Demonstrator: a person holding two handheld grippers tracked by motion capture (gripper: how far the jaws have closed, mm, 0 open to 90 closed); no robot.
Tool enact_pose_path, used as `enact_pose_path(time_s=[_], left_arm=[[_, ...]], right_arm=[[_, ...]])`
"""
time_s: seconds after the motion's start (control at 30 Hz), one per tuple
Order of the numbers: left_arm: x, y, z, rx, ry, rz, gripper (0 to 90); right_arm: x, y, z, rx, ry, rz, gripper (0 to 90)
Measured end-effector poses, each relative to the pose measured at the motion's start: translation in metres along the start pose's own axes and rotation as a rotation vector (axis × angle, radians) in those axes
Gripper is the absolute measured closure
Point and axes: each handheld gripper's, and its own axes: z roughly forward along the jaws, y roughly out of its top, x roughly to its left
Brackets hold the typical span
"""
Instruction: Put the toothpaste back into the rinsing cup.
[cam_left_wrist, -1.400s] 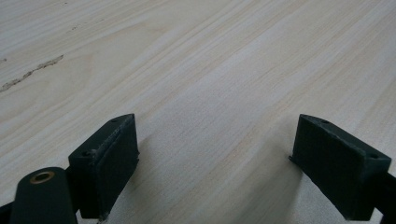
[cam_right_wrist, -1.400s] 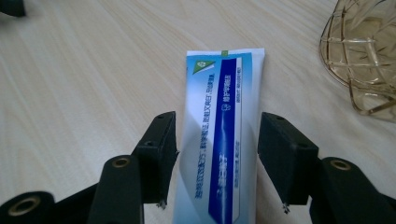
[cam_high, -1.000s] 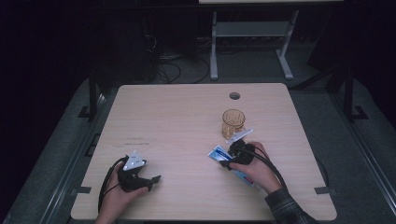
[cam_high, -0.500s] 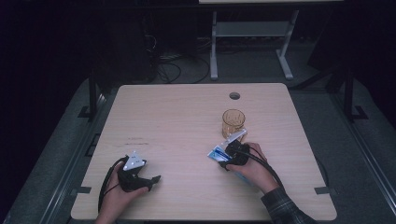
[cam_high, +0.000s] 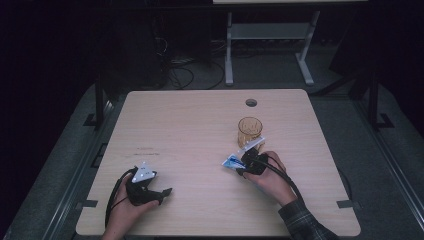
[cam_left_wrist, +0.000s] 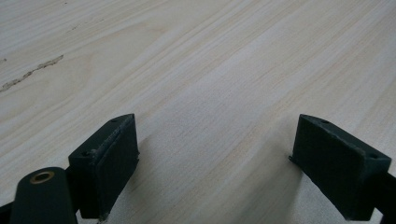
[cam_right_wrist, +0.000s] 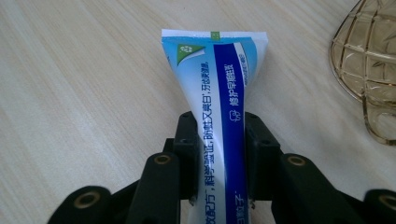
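Toothpaste tube lies on the bench beside an empty amber glass cup, crimped end pointing away; right gripper, jaws just closing, clamps it. Left gripper gapes.

The toothpaste tube's cap end is hidden behind the tool.

High view: fixed above the person's edge of the table, facing forward and down, far enough to take in the whole top. Left gripper view: rides the left gripper, low and very close to the wood ahead of its jaws. Right gripper view: rides the right gripper, close on the toothpaste tube between its jaws; amber glass beyond, to the right. Shared with the high view: tube, glass, tabletop.
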Motion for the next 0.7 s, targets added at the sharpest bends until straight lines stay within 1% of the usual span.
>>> enact_pose_path(time_s=[0.07, 0.1, 0.2, 0.37, 0.4, 0.47, 0.6, 0.67, 0.7], left_arm=[[0.000, 0.000, 0.000, 0.000, 0.000, 0.000, 13.1], [0.000, 0.000, 0.000, 0.000, 0.000, 0.000, 13.1], [0.000, 0.000, 0.000, 0.000, 0.000, 0.000, 13.1], [0.000, 0.000, 0.000, 0.000, 0.000, 0.000, 13.1], [0.000, 0.000, 0.000, 0.000, 0.000, 0.000, 13.1], [0.000, 0.000, 0.000, 0.000, 0.000, 0.000, 13.1], [0.000, 0.000, 0.000, 0.000, 0.000, 0.000, 13.1], [0.000, 0.000, 0.000, 0.000, 0.000, 0.000, 13.1], [0.000, 0.000, 0.000, 0.000, 0.000, 0.000, 13.1]], right_arm=[[-0.002, 0.000, -0.001, -0.005, 0.015, 0.014, 71.5], [-0.002, 0.000, -0.001, -0.005, 0.015, 0.014, 71.5], [-0.005, -0.001, -0.002, -0.013, 0.047, 0.034, 71.9], [-0.004, -0.001, -0.003, -0.015, 0.065, 0.036, 72.1], [-0.004, -0.002, -0.003, -0.021, 0.080, 0.045, 72.1], [-0.004, -0.002, -0.004, -0.025, 0.083, 0.047, 72.2], [-0.004, -0.001, -0.010, -0.046, 0.098, 0.053, 72.3], [-0.005, -0.001, -0.014, -0.067, 0.109, 0.056, 72.4], [-0.005, -0.001, -0.014, -0.067, 0.109, 0.056, 72.4]])
